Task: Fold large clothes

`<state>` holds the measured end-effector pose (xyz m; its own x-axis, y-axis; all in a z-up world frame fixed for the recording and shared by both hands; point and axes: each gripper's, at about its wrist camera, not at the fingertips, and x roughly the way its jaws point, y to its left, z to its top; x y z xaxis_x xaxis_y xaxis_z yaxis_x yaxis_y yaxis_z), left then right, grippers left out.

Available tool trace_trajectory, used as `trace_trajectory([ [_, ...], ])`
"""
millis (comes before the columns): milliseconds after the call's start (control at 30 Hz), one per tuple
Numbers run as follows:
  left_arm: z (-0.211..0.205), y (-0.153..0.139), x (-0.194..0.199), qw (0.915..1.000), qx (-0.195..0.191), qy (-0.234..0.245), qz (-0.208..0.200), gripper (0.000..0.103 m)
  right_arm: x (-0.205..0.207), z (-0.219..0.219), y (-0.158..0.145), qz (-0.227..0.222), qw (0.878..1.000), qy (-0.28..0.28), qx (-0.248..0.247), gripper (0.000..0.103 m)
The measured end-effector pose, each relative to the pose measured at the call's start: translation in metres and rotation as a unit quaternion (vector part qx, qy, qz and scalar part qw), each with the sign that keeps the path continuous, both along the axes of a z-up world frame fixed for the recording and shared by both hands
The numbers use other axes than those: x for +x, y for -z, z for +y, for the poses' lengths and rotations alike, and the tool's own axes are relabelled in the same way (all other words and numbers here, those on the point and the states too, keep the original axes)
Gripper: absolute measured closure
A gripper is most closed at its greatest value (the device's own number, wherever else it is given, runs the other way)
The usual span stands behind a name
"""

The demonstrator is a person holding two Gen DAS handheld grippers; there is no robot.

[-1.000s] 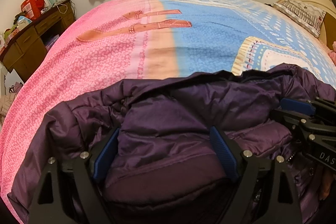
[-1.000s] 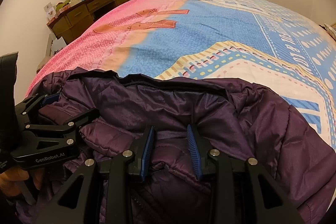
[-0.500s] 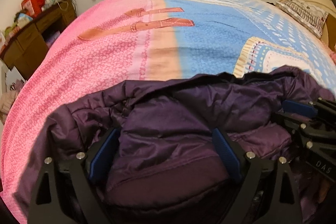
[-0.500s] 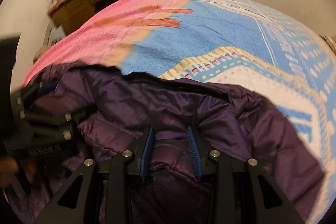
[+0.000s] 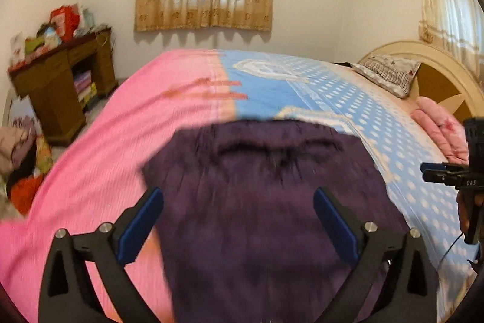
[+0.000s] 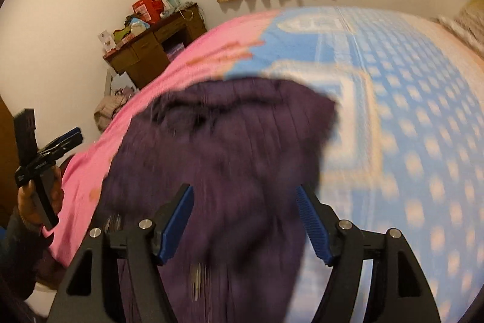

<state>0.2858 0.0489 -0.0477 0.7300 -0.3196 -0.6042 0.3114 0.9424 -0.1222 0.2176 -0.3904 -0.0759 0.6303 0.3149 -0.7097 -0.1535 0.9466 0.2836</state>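
Observation:
A dark purple padded jacket [image 5: 260, 202] lies bunched on the bed, blurred by motion; it also fills the middle of the right wrist view [image 6: 217, 159]. My left gripper [image 5: 237, 196] hangs above it, its jaws opening wide and its blue pads [image 5: 142, 220] clear of the fabric. My right gripper [image 6: 243, 192] is likewise above the jacket, jaws opening, nothing pressed between its pads [image 6: 178, 223]. Each gripper shows at the edge of the other's view: the right gripper [image 5: 438, 170] and the left gripper [image 6: 69, 138], held by a hand [image 6: 28, 202].
The bed cover [image 5: 99, 159] is pink on the left and blue with white dots on the right. A brown desk [image 5: 57, 84] piled with clutter stands by the far left wall. A pillow [image 5: 390, 74] and headboard [image 5: 438, 71] are at the right. Clothes [image 5: 21, 159] lie on the floor.
Both grippers let go of the jacket, pulled back and rose. The left jaws widened and the right jaws went from a narrow grip to wide apart. The jacket now lies free.

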Motion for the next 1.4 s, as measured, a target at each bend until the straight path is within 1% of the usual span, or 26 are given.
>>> trace_trajectory([
  [167, 0.04, 0.044, -0.083, 0.9994, 0.0, -0.014, 0.032, 0.0, -0.09, -0.02, 0.03, 0.057, 0.998, 0.015, 0.025, 0.032],
  [233, 0.047, 0.057, -0.098, 0.9987, -0.004, -0.014, 0.049, 0.0, -0.123, -0.02, 0.036, 0.062, 0.997, 0.012, 0.038, 0.032],
  [333, 0.057, 0.082, -0.119, 0.9964, -0.011, -0.02, 0.082, 0.0, -0.153, -0.014, 0.052, 0.067, 0.995, 0.014, 0.072, 0.032],
  [433, 0.058, 0.096, -0.132, 0.9959, -0.02, -0.026, 0.084, 0.0, -0.164, -0.007, 0.079, 0.078, 0.994, 0.048, 0.061, 0.032],
  [500, 0.059, 0.104, -0.141, 0.9958, -0.036, -0.029, 0.079, 0.0, -0.167, -0.005, 0.098, 0.083, 0.991, 0.06, 0.083, 0.032],
  [533, 0.06, 0.107, -0.143, 0.9949, -0.051, -0.026, 0.083, 0.0, -0.169, -0.004, 0.109, 0.08, 0.99, 0.063, 0.097, 0.032],
  [567, 0.058, 0.112, -0.142, 0.9939, -0.054, -0.027, 0.092, 0.0, -0.172, -0.006, 0.114, 0.068, 0.99, 0.07, 0.103, 0.032],
  [600, 0.06, 0.117, -0.143, 0.9933, -0.054, -0.032, 0.097, 0.0, -0.177, -0.003, 0.118, 0.039, 0.99, 0.074, 0.11, 0.031],
  [633, 0.06, 0.121, -0.143, 0.9916, -0.065, -0.034, 0.106, 0.0, -0.18, -0.002, 0.12, 0.027, 0.99, 0.071, 0.117, 0.031],
  [700, 0.061, 0.127, -0.144, 0.989, -0.082, -0.032, 0.119, 0.0, -0.178, 0.0, 0.12, 0.016, 0.989, 0.07, 0.132, 0.032],
  [733, 0.061, 0.129, -0.148, 0.9884, -0.09, -0.031, 0.118, 0.0, -0.179, 0.001, 0.12, 0.015, 0.987, 0.062, 0.148, 0.032],
  [767, 0.059, 0.13, -0.151, 0.9884, -0.094, -0.027, 0.116, 0.0, -0.179, 0.005, 0.121, 0.016, 0.987, 0.053, 0.152, 0.032],
  [833, 0.054, 0.135, -0.152, 0.9882, -0.097, -0.02, 0.118, 0.0, -0.18, 0.013, 0.121, 0.012, 0.991, 0.047, 0.125, 0.032],
  [900, 0.052, 0.141, -0.152, 0.9873, -0.107, -0.013, 0.117, 0.002, -0.178, 0.016, 0.121, 0.01, 0.992, 0.048, 0.119, 0.034],
  [933, 0.052, 0.145, -0.152, 0.9872, -0.107, -0.014, 0.117, 0.002, -0.177, 0.015, 0.121, 0.01, 0.992, 0.05, 0.119, 0.037],
  [967, 0.051, 0.146, -0.152, 0.9887, -0.104, -0.017, 0.106, 0.002, -0.175, 0.014, 0.123, 0.009, 0.992, 0.054, 0.118, 0.043],
  [1000, 0.049, 0.147, -0.152, 0.9903, -0.102, -0.016, 0.092, 0.002, -0.172, 0.013, 0.124, 0.009, 0.991, 0.06, 0.118, 0.046],
  [1067, 0.044, 0.147, -0.148, 0.9916, -0.098, -0.019, 0.083, 0.004, -0.166, 0.011, 0.126, 0.011, 0.99, 0.063, 0.126, 0.056],
  [1100, 0.043, 0.146, -0.147, 0.9918, -0.1, -0.017, 0.078, 0.027, -0.165, 0.01, 0.126, 0.012, 0.989, 0.062, 0.134, 0.059],
  [1133, 0.042, 0.144, -0.146, 0.9918, -0.1, -0.017, 0.077, 0.043, -0.165, 0.01, 0.126, 0.014, 0.988, 0.061, 0.14, 0.064],
  [1167, 0.043, 0.142, -0.145, 0.9923, -0.091, -0.025, 0.08, 0.049, -0.167, 0.01, 0.125, 0.014, 0.988, 0.058, 0.145, 0.066],
  [1200, 0.047, 0.14, -0.145, 0.992, -0.095, -0.022, 0.08, 0.058, -0.171, 0.01, 0.125, 0.012, 0.987, 0.057, 0.148, 0.068],
  [1233, 0.053, 0.135, -0.147, 0.9919, -0.098, -0.018, 0.079, 0.065, -0.177, 0.008, 0.124, 0.011, 0.986, 0.057, 0.159, 0.07],
  [1267, 0.056, 0.132, -0.148, 0.9919, -0.097, -0.015, 0.08, 0.067, -0.182, 0.005, 0.124, 0.008, 0.984, 0.057, 0.171, 0.072],
  [1333, 0.065, 0.125, -0.157, 0.99, -0.113, -0.004, 0.084, 0.072, -0.195, 0.002, 0.124, 0.006, 0.978, 0.055, 0.199, 0.075],
  [1400, 0.065, 0.12, -0.167, 0.99, -0.111, 0.004, 0.087, 0.074, -0.211, 0.005, 0.122, 0.004, 0.977, 0.052, 0.209, 0.077],
])
